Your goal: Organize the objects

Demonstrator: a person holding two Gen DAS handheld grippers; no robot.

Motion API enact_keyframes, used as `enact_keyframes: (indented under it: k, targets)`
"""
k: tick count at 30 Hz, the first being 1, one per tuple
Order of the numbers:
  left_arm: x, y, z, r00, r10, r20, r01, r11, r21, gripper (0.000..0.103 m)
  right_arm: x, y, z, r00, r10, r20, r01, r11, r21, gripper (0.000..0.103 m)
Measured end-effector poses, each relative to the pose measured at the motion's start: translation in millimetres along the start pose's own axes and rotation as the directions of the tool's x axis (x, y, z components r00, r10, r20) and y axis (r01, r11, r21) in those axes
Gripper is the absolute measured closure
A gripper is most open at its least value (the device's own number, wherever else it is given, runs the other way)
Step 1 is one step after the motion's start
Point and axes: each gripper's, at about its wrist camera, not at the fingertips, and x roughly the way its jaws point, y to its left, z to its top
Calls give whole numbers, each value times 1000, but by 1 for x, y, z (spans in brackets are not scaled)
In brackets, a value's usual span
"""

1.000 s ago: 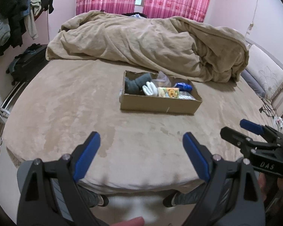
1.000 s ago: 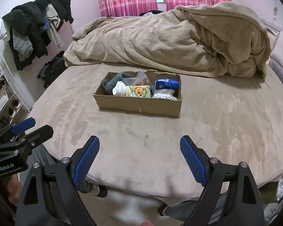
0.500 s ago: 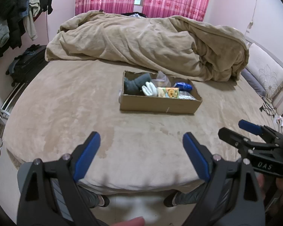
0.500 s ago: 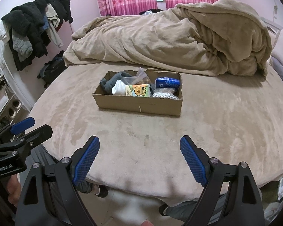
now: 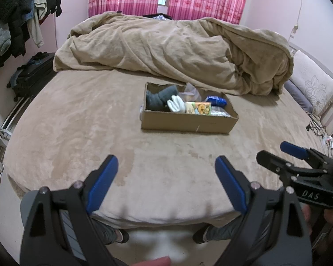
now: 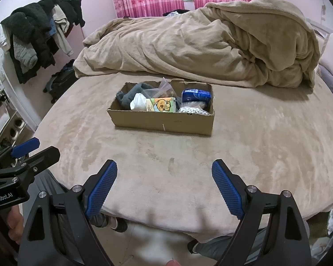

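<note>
A shallow cardboard box [image 5: 186,124] [image 6: 164,123] sits mid-bed. It holds a dark grey sock [image 6: 133,94], a white sock [image 6: 138,102], a tissue pack with a bear picture [image 6: 162,105], a clear plastic bag [image 6: 164,88], a blue packet [image 6: 196,95] and a bag of white beads [image 6: 193,109]. My left gripper [image 5: 166,184] is open and empty over the bed's near edge, well short of the box. My right gripper [image 6: 164,184] is also open and empty at the near edge. Each gripper shows at the side of the other's view.
The tan bed sheet [image 5: 77,128] surrounds the box. A bunched tan duvet [image 5: 177,51] lies behind it. A pillow [image 5: 310,84] is at the right. Clothes hang on a rack [image 6: 37,35] at the left, with a dark suitcase [image 5: 31,73] below.
Both views have shifted slightly; the box sits a little farther away. Both grippers stay open and empty.
</note>
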Motion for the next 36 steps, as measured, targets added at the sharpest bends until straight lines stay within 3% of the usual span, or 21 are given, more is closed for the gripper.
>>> enact_keyframes:
  k: [36]
  targets:
    - [0, -1, -1, 1000, 3, -1, -3, 1000, 0, 13, 2, -1, -2, 1000, 1, 0, -1, 1000, 2, 14]
